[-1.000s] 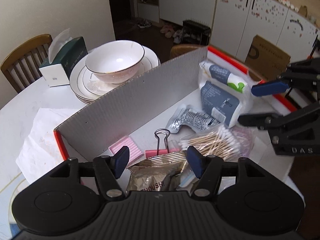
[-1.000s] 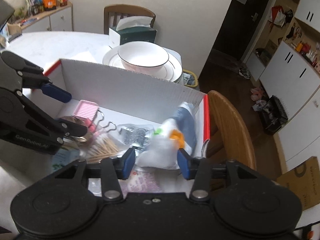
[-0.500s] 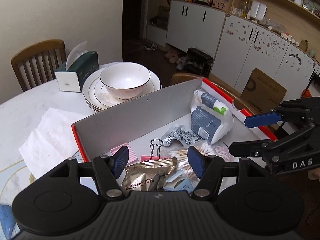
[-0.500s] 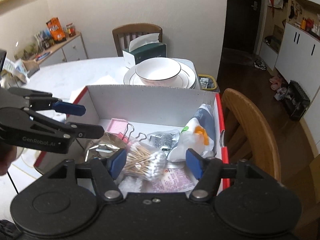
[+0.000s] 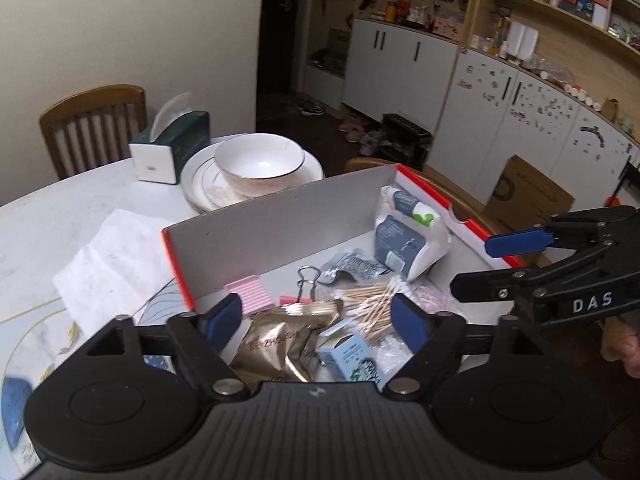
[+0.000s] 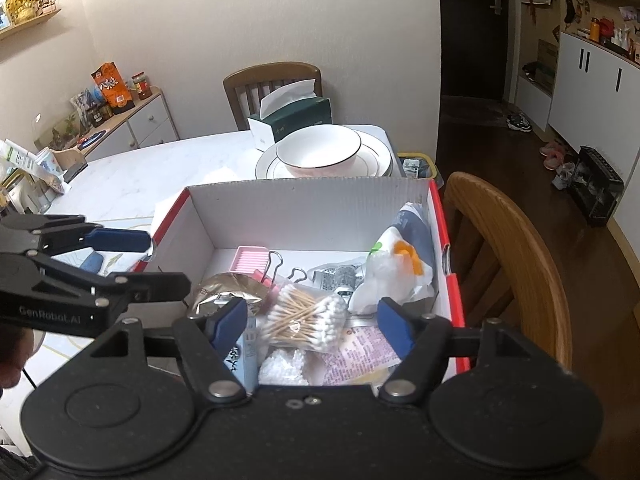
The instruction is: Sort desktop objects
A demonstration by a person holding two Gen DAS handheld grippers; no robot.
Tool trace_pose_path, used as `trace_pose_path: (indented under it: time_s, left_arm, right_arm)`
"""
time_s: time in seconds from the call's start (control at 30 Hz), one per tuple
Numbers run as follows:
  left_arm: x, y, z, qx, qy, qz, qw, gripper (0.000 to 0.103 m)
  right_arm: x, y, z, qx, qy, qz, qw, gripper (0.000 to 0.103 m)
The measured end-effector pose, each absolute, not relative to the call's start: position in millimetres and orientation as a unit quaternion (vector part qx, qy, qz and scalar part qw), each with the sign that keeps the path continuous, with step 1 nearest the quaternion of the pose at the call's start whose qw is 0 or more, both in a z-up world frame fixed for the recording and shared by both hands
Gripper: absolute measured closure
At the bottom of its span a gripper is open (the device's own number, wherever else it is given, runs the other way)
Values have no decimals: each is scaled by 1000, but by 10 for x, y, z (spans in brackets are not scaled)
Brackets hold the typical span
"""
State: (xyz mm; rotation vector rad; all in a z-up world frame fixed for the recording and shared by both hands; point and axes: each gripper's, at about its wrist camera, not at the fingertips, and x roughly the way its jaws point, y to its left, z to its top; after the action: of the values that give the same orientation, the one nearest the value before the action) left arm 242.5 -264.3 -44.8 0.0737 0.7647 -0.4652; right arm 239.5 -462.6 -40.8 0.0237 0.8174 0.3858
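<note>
We see the left gripper (image 5: 316,320) at the bottom of its view with jaws wide, having just been opening, nothing pressed between the pads. The right gripper (image 6: 308,322) likewise stands wide, just opened, gripping nothing. Mid-frame, the cardboard box (image 6: 304,208) holds the cotton swabs (image 6: 306,316), a gold foil packet (image 5: 276,342), a pink binder clip (image 5: 306,284) and a white pouch (image 5: 408,236).

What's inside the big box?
Box holds cotton swabs, a pink clip, a gold packet and a white bag. Things underneath are hidden.
</note>
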Motion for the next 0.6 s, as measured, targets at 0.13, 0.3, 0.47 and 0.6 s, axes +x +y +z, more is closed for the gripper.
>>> trace_pose_path:
  time_s: [0.13, 0.3, 0.47, 0.6]
  left_arm:
    - [2381, -2593, -470, 31, 375, -214, 901, 9]
    - [2299, -2534, -445, 20, 375, -215, 902, 0]
    - [2194, -2504, -391, 12, 374, -220, 901, 0]
    - [2115, -2498, -357, 9, 375, -222, 900, 0]
  right_arm:
    - [2347, -4607, -389, 14, 392, 186, 901, 31]
    - [2259, -4587, -333, 16, 383, 187, 904, 31]
    - [2132, -4589, -273, 23, 375, 187, 908, 31]
    - [2026, -4595, -241, 28, 369, 184, 911, 31]
